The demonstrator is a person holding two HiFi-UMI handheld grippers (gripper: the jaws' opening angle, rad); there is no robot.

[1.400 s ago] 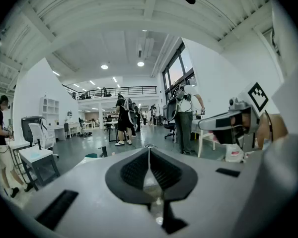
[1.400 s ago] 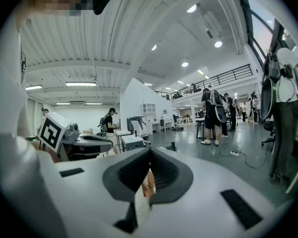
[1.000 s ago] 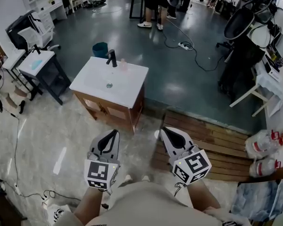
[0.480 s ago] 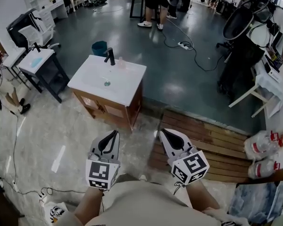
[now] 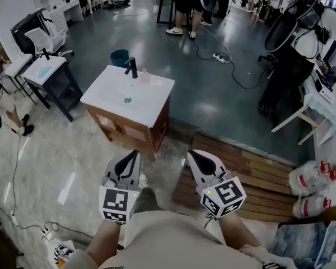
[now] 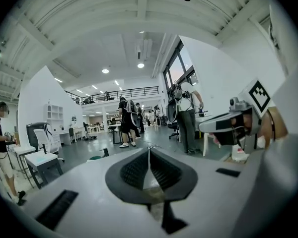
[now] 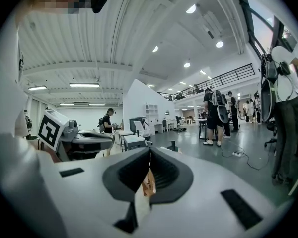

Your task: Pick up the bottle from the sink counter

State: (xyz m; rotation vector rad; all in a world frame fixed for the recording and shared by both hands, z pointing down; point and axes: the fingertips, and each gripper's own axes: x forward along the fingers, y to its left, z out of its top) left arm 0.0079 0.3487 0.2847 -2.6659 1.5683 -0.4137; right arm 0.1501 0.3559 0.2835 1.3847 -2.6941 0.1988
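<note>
Stepping in: a white shoe [image 5: 141, 181] has come forward, yet the white-topped wooden sink cabinet [image 5: 152, 104] is still well ahead. The small pale translucent bottle [image 5: 145, 76] stands beside the black tap [image 5: 133, 67]. The left gripper [image 5: 135, 152] and right gripper [image 5: 191, 153] are both pressed together, empty. Walk closer first, then spread one pair of jaws before reaching.

A white sink counter [image 5: 151, 102] carries a black faucet [image 5: 133, 67] and a small bottle [image 5: 145, 76].

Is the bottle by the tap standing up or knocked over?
Standing up: the bottle sits upright on the counter, beside the tap.
</note>
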